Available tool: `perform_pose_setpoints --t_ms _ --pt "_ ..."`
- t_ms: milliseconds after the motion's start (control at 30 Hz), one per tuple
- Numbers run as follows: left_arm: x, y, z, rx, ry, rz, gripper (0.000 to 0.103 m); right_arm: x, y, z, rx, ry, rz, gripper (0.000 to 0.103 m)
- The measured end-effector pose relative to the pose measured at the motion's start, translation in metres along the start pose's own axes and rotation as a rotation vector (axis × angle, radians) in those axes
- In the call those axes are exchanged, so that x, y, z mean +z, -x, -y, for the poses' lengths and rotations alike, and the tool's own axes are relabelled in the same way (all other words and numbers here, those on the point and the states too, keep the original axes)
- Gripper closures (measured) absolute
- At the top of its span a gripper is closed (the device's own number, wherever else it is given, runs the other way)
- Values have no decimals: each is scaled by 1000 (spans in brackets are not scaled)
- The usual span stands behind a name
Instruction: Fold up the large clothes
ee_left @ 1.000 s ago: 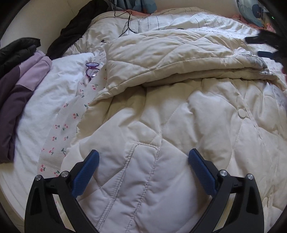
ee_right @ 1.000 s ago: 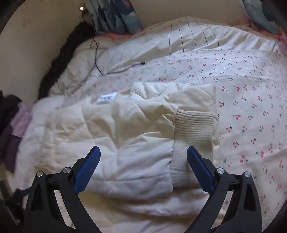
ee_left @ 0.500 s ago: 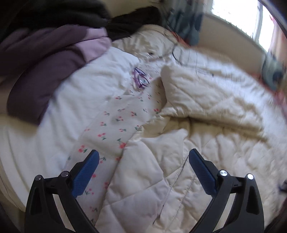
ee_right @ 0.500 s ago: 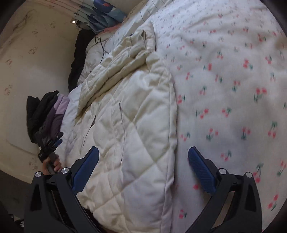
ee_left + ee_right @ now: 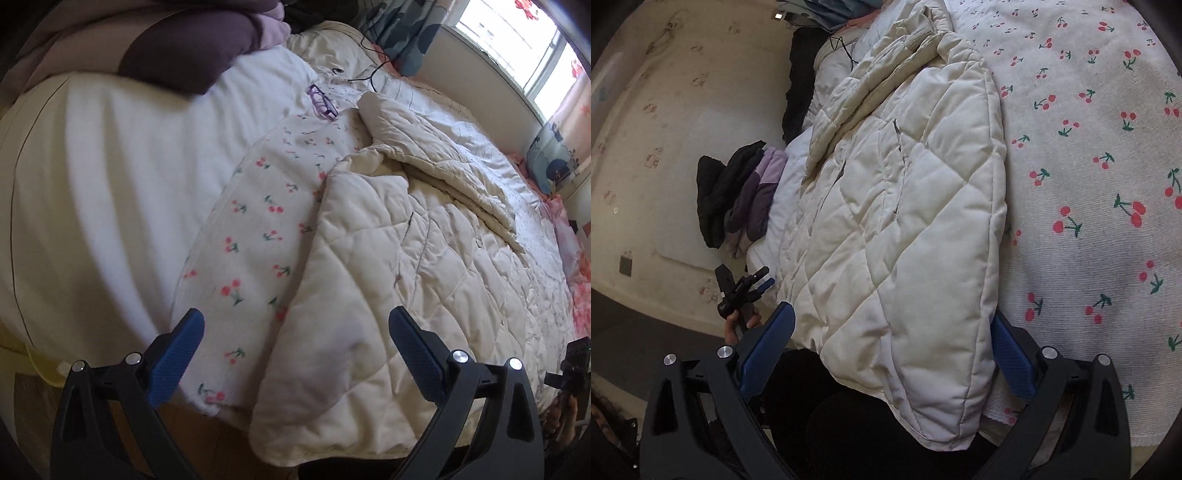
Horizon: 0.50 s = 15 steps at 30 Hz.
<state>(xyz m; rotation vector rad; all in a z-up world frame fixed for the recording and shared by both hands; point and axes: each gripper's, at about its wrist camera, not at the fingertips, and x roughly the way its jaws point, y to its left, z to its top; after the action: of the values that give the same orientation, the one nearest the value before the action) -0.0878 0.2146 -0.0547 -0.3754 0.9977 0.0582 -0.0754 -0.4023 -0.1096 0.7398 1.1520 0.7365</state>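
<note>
A cream quilted padded coat (image 5: 424, 251) lies flat on the bed, its hem hanging over the near edge; it also shows in the right wrist view (image 5: 905, 206). A sleeve is folded across its upper part (image 5: 436, 158). My left gripper (image 5: 295, 343) is open and empty, low at the coat's left hem corner. My right gripper (image 5: 892, 347) is open, its blue pads either side of the coat's right hem corner, not closed on it. The left gripper also appears in the right wrist view (image 5: 746, 288) beside the bed.
A cherry-print sheet (image 5: 1089, 166) covers the bed. A white duvet (image 5: 110, 177) and purple and black clothes (image 5: 166, 48) lie to the left. Purple glasses (image 5: 323, 103) and a black cable (image 5: 373, 70) lie beyond the coat. A window (image 5: 517, 40) is at the far right.
Both grippers have pulled back from over the coat's middle and sleeve down to the near bed edge, at the coat's hem corners. Both stay open.
</note>
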Motion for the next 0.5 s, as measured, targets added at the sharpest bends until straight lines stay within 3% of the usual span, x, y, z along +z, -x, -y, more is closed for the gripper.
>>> perform_pose_setpoints --t_ms 100,200,267,333,500 --pt "-6 1 -14 -114 68 -19 7 0 -6 -4 -35 15 0 7" --pt "-12 -9 -17 -246 101 -93 7 -2 -6 -3 -24 5 -13 7" --pt "-16 -16 -12 -276 77 -128 7 -2 -5 -3 51 -16 -25 6" --pt "-21 -25 -5 -259 36 -181 7 -2 -5 -7 102 -10 -31 6" --pt "-32 -34 7 -327 -2 -223 7 -5 -11 -2 63 13 -92 6"
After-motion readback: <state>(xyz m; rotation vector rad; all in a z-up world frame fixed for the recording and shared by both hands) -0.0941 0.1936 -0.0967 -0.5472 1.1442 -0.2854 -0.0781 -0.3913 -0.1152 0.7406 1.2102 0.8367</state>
